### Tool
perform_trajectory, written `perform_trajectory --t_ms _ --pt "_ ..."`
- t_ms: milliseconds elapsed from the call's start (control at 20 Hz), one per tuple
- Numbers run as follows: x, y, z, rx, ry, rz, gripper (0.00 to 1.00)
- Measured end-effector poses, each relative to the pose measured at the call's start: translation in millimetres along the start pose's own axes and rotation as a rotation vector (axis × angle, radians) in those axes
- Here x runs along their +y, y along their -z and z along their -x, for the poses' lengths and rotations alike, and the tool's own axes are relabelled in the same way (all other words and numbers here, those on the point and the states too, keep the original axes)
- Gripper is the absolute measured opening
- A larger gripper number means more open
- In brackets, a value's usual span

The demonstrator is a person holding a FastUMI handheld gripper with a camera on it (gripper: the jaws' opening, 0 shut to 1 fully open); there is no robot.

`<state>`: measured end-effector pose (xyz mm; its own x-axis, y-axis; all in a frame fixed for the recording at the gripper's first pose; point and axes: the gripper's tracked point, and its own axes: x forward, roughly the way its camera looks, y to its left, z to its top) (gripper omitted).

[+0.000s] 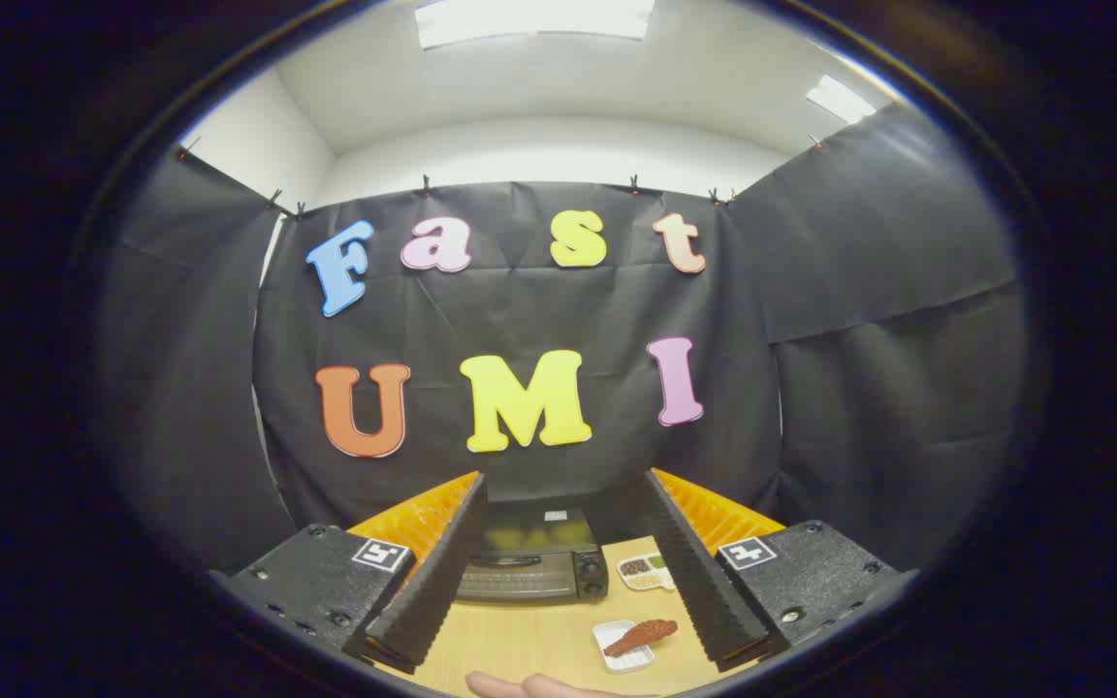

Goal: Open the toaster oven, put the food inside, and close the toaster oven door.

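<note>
While nothing of the task looks begun, the scene stands so, by my judgement:

Table (539, 635): pale wood, bearing everything, with the booth's black cloth behind it.

Toaster oven (531, 562): dark and boxy, at the table's far side, seen between the fingers and beyond them; door up and closed, knobs on its right side. Opening, loading and closing all remain.

Gripper (558, 567): fingers spread wide apart, holding nothing, raised well short of the oven.

Divided dish (644, 572): just right of the oven, small portions in its compartments.

White tray (622, 648): nearer, ahead of the right finger.

Food (642, 635): reddish-brown, elongated piece lying across the tray, untouched.

Hand (529, 686): resting at the table's near edge.
</note>
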<state>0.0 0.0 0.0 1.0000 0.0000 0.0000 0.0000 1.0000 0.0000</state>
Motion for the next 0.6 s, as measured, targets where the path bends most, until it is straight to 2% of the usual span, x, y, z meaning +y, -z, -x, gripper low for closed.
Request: perform_trajectory --t_ms 300,600 --pt "7.3 -15.4 4.7 -0.040 -0.007 0.038 1.00" --pt "-6.2 -13.7 -0.5 -0.043 0.037 0.046 1.00"
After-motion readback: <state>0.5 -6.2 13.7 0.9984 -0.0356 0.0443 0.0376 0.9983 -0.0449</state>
